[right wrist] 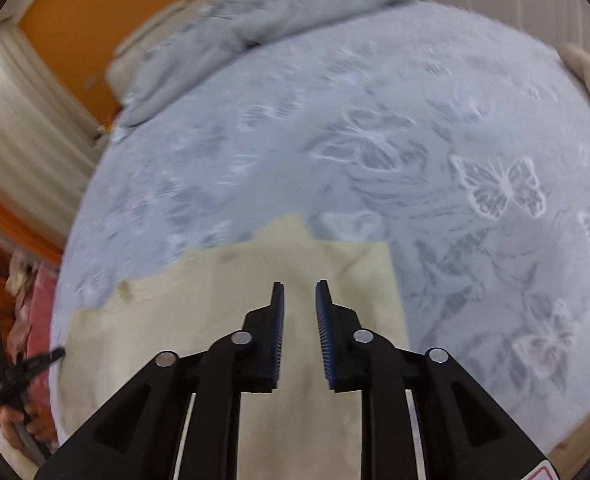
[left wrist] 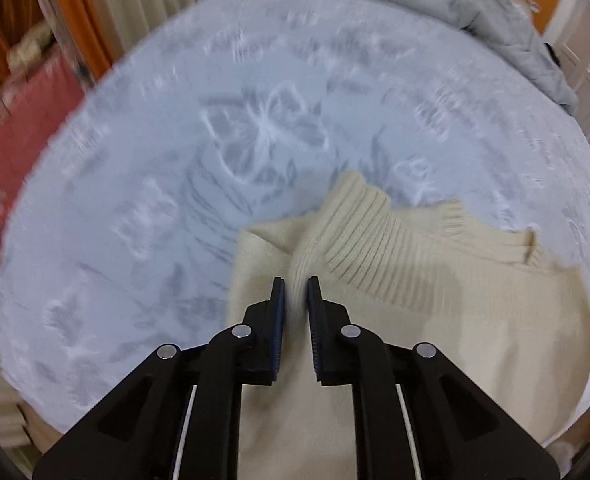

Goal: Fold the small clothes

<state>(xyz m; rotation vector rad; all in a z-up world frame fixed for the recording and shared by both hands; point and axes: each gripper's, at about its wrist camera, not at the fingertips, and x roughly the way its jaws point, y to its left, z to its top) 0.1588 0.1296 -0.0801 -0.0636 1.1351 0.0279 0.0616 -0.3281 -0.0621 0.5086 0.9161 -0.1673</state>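
A cream knitted sweater [left wrist: 435, 312] lies on a pale blue bedspread with butterfly patterns [left wrist: 175, 180]. Its ribbed collar and a ribbed cuff point away from me in the left wrist view. My left gripper [left wrist: 296, 284] hovers over the sweater near the collar, jaws a little apart with nothing between them. In the right wrist view the sweater [right wrist: 223, 300] lies partly folded with a straight right edge. My right gripper [right wrist: 299, 288] is above it, open and empty. The left gripper [right wrist: 23, 368], held by a hand, shows at that view's left edge.
A crumpled grey blanket [left wrist: 475, 8] lies at the far end of the bed, also in the right wrist view [right wrist: 255, 16]. A pink cloth [left wrist: 19, 140] lies beyond the bed's left edge. Orange walls and pale curtains [right wrist: 19, 128] stand behind. The bedspread [right wrist: 455, 160] stretches to the right.
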